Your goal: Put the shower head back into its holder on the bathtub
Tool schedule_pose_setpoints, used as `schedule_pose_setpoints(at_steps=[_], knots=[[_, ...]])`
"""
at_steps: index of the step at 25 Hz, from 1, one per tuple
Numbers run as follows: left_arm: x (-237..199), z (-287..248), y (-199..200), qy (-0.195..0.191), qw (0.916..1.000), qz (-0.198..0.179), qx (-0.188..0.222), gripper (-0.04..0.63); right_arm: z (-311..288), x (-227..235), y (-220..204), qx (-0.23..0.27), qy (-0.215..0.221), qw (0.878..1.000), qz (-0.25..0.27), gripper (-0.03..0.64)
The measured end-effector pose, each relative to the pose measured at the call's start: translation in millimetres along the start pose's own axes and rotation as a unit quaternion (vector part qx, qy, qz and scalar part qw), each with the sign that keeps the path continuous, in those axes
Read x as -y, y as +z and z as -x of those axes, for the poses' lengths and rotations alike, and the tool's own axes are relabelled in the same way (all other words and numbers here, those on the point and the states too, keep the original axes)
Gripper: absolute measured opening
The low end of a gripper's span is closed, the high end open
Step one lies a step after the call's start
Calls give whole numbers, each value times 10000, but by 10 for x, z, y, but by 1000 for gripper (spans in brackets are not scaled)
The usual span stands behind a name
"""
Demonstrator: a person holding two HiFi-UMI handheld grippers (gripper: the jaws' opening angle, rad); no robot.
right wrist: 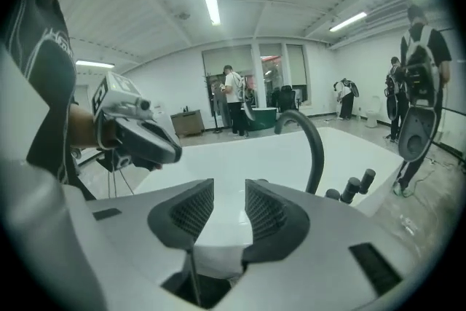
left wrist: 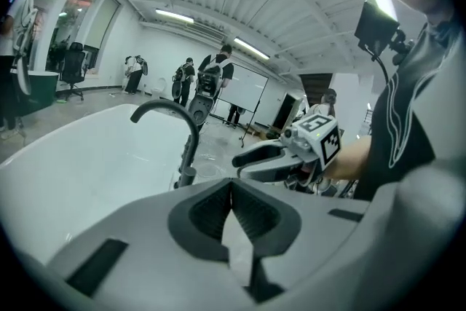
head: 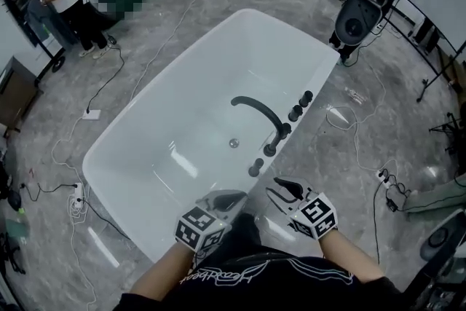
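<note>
Left tongs (left wrist: 233,189): ribbed dark pads pressed together, nothing between them. Right tongs (right wrist: 229,211): pads apart, empty, only the tub shows through the gap. Both hang over the near end of the glossy white rounded bathtub (head: 98,164).

Shower head: no loose one visible. It may be among the stubby matte black cylinders (head: 300,105) lining the right rim beside the arched black spout (head: 258,109); cannot tell which.

Risk, judged: smooth round fittings could slip from the pads. A dropped head could chip the hard, slick tub.
</note>
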State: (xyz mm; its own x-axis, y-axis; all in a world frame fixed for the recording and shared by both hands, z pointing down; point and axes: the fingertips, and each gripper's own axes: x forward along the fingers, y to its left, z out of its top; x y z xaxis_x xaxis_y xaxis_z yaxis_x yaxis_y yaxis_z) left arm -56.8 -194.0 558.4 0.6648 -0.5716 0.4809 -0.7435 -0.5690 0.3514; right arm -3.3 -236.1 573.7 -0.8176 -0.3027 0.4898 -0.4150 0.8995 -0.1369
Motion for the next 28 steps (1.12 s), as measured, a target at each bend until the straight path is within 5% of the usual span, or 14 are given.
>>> schedule_pose_setpoints(at_steps=[10,22,28], knots=[[1115,577,463,-262,9962,-581,596,3,1177,-958,643,863,662,9938,-245,33],[1788,646,424,-354,9880,-1395,559,3,1681,-1257,506,1013,385,9940,-128,12],[1939,644,352,-457,9887,-1350,474,3,1770,-1343,450,1069,395,9934,-132,12]])
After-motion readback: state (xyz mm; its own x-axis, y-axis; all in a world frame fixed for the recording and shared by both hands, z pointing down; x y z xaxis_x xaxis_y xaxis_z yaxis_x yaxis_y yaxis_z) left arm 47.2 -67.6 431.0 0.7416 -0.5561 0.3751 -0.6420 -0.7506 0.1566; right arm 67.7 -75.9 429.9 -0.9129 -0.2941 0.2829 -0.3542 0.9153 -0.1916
